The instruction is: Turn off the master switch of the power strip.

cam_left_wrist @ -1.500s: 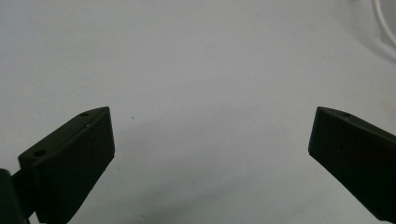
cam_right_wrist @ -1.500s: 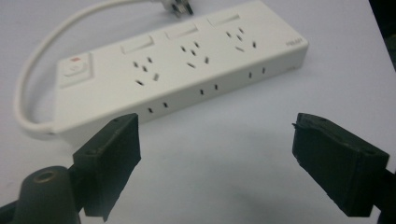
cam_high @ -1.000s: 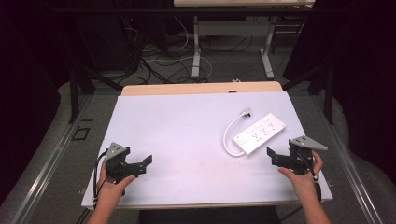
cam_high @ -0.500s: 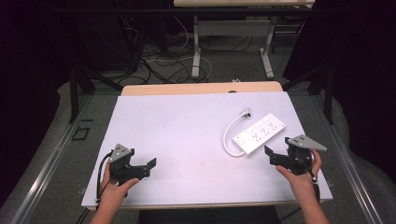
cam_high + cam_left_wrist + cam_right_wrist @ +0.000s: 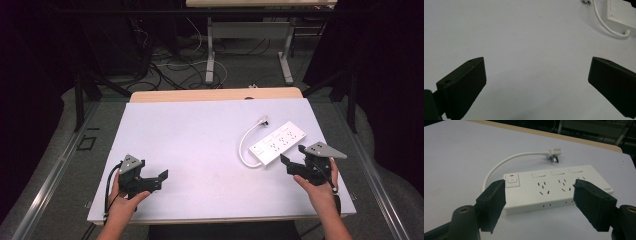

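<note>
high view: both hands low, right gripper (image 5: 294,166) gaping toward power strip (image 5: 277,143)

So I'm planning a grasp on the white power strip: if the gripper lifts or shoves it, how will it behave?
The power strip looks like a flat, rigid plastic block, so it should probably lift without bending and slide rather than tip or roll. Its smooth sides may be slippery between the right gripper jaws, which stand open. The short cord curves loosely, so its plug would likely dangle and drag.
</note>
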`<action>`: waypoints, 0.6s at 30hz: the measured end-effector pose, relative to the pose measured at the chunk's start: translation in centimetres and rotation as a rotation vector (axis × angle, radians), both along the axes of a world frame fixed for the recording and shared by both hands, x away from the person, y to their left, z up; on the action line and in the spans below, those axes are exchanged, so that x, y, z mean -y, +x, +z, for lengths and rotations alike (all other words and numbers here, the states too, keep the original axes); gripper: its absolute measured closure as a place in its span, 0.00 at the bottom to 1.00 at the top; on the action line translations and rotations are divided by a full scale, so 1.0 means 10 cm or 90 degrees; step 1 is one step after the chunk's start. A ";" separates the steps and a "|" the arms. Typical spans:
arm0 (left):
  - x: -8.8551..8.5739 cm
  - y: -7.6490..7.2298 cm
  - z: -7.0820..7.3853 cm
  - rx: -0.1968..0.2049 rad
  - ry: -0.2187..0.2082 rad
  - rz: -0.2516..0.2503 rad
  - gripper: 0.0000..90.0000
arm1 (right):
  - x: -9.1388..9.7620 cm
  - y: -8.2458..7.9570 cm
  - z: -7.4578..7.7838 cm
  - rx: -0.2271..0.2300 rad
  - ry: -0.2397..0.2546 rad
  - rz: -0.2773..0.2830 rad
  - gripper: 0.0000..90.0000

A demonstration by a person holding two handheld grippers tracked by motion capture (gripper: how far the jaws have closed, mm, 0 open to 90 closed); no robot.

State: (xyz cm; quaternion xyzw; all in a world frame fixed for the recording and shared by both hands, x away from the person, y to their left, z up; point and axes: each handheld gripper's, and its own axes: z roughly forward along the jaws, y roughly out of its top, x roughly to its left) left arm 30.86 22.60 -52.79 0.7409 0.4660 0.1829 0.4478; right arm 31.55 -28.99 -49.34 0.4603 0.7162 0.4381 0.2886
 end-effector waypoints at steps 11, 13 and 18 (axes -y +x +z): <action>0.00 -0.01 -0.02 -0.007 0.001 0.002 0.03 | -0.04 0.04 0.06 -0.019 -0.024 0.027 0.38; 0.00 -0.01 -0.01 -0.008 0.003 0.003 0.03 | -0.05 0.05 0.08 -0.020 -0.027 0.027 0.38; 0.00 -0.01 -0.02 -0.005 0.003 0.006 0.03 | -0.07 0.06 0.13 -0.032 -0.041 0.035 0.40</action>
